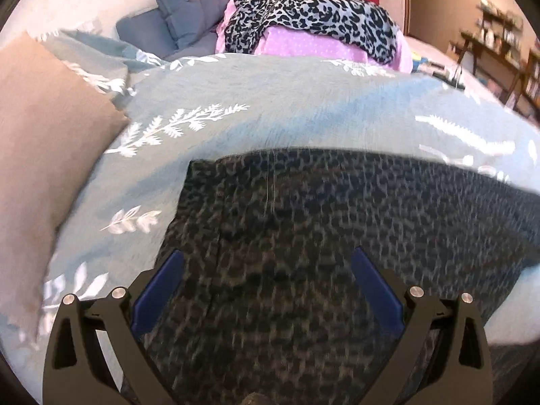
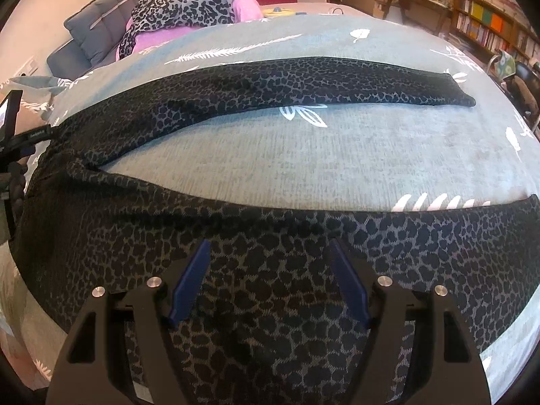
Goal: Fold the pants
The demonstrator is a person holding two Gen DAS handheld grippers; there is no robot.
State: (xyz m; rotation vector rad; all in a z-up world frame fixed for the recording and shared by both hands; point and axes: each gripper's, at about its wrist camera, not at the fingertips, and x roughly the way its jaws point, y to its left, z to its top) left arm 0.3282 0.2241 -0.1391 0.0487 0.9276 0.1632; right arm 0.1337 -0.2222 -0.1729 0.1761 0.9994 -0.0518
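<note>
Dark leopard-print pants lie spread flat on a grey-blue bedspread, the two legs splayed apart to the right. My right gripper is open, its blue pads just above the near leg. My left gripper is open over the waist end of the pants, holding nothing. The left gripper's body shows at the left edge of the right wrist view.
A pile of leopard-print and pink clothes sits at the far side of the bed. A tan pillow lies to the left, grey cushions behind. Bookshelves stand at the far right.
</note>
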